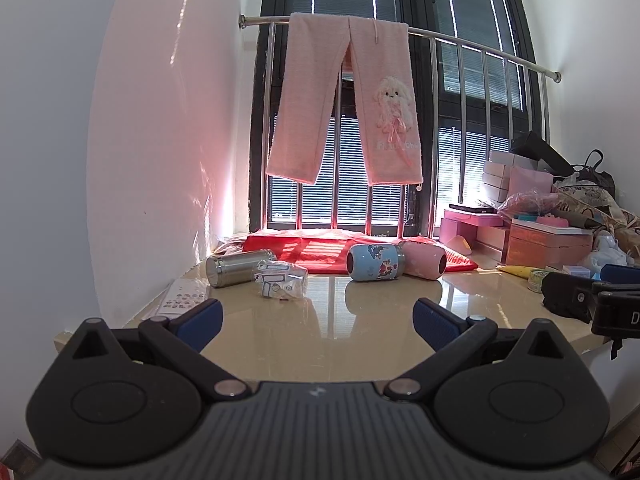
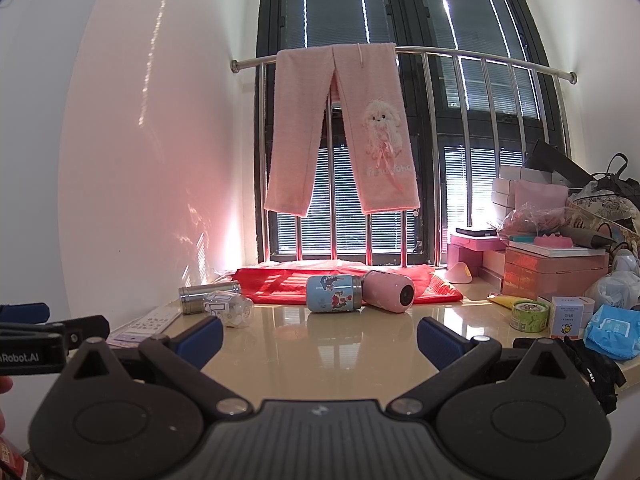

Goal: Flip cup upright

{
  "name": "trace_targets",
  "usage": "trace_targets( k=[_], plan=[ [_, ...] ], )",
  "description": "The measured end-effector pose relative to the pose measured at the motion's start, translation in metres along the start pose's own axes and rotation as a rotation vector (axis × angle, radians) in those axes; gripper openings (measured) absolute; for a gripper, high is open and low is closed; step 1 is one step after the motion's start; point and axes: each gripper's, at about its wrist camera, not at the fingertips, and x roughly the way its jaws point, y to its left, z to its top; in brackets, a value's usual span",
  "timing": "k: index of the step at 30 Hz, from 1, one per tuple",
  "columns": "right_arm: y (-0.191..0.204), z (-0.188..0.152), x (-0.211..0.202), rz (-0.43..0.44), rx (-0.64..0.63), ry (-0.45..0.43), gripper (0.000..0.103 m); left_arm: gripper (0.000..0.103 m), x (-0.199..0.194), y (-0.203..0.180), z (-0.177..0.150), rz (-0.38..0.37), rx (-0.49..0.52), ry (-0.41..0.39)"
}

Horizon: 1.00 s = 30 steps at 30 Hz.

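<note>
Glossy beige worktop by a barred window. Both the left tongs and right tongs are spread wide, holding nothing. Farther back four cups lie on their sides: steel, clear printed, blue cartoon, pink. Probably light, rigid, slick and roll-prone, so I'd pinch across mid-body.

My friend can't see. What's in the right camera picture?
Four cups lie tipped over on a shiny table: steel cup, clear cup, blue cup, pink cup. The right gripper waits open, holding nothing.
</note>
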Motion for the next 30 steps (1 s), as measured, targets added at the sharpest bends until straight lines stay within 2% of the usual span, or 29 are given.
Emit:
trace_targets(
  k=[5,11,30],
  plan=[
    [0.0,0.0,0.009,0.002,-0.01,0.016,0.103,0.103,0.01,0.0,-0.001,-0.008,-0.007,0.018],
    [-0.004,-0.002,0.041,0.007,-0.012,0.05,0.103,0.103,0.037,0.007,0.002,0.001,-0.01,0.044],
    [0.016,0.008,0.198,0.109,-0.104,0.165,0.103,0.103,0.176,0.048,0.026,0.05,0.052,0.14]
  ],
)
